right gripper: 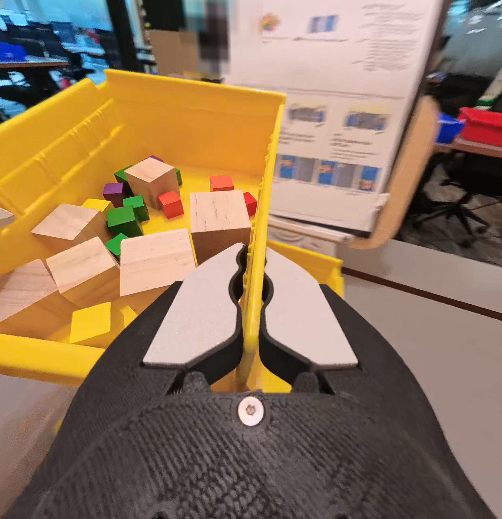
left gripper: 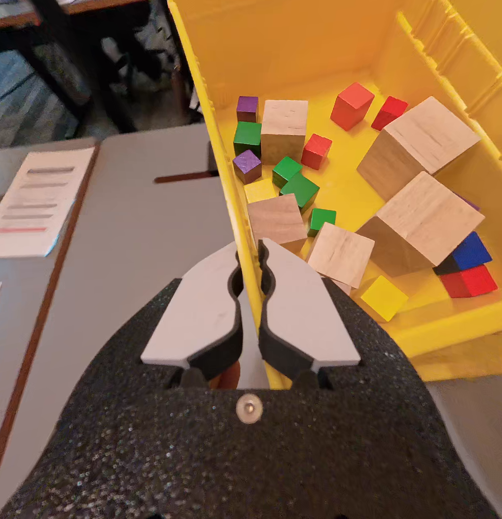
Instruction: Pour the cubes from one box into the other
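Note:
A yellow box (left gripper: 300,56) holds several cubes: large plain wooden ones (left gripper: 429,134) and small red (left gripper: 352,104), green (left gripper: 247,137), purple, yellow and blue ones. It looks tilted in the left wrist view. My left gripper (left gripper: 248,247) is shut on the box's left wall. My right gripper (right gripper: 255,250) is shut on the box's right wall (right gripper: 261,196), with the wooden cubes (right gripper: 219,210) just inside it. Another yellow rim (right gripper: 309,264) shows beyond that wall; I cannot tell whether it belongs to a second box.
The box is over a grey table (left gripper: 131,252) with a paper sheet (left gripper: 39,202) at the left. A poster board (right gripper: 342,112) stands behind the box. An office chair (right gripper: 455,202) and a red bin (right gripper: 488,126) are at the back right.

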The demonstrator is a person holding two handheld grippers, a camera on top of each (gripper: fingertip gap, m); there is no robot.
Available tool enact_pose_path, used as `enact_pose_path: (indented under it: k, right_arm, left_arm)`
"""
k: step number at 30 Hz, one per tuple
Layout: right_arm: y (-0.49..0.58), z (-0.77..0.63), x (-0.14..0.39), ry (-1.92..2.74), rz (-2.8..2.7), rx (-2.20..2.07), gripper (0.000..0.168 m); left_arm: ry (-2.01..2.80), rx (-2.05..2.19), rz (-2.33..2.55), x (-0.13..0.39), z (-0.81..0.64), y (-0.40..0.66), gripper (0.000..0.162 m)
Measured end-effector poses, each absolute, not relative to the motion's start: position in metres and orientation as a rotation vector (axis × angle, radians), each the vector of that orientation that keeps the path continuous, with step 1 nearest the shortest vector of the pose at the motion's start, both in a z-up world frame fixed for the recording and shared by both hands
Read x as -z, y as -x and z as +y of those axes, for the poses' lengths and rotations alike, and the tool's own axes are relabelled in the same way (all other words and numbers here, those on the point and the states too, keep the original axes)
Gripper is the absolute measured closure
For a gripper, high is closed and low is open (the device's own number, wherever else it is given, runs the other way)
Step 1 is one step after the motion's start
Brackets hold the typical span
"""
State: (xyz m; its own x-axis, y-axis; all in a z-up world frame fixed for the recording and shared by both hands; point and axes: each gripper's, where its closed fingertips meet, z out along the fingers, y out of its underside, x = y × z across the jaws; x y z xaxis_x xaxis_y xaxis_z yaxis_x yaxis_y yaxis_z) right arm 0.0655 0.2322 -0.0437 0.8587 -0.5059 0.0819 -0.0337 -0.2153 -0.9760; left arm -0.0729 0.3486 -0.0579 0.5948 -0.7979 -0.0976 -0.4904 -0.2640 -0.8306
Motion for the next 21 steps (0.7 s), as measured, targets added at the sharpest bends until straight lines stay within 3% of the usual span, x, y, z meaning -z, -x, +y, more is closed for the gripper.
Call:
enact_pose_path:
  k: [11, 16, 21]
  right_arm:
    - [0.062, 0.353, 0.108, 1.895, 0.295, 0.347, 0.159]
    - [0.076, 0.368, 0.111, 1.862, 0.376, 0.258, 0.151]
    - [0.08, 0.374, 0.159, 1.922, 0.434, 0.296, 0.152]
  left_arm:
    - [2.18, 0.463, 0.923, 0.141, 0.45, 0.216, 0.156]
    - [2.173, 0.49, 0.938, 0.147, 0.47, 0.224, 0.156]
    - [2.225, 0.508, 0.995, 0.188, 0.487, 0.223, 0.157]
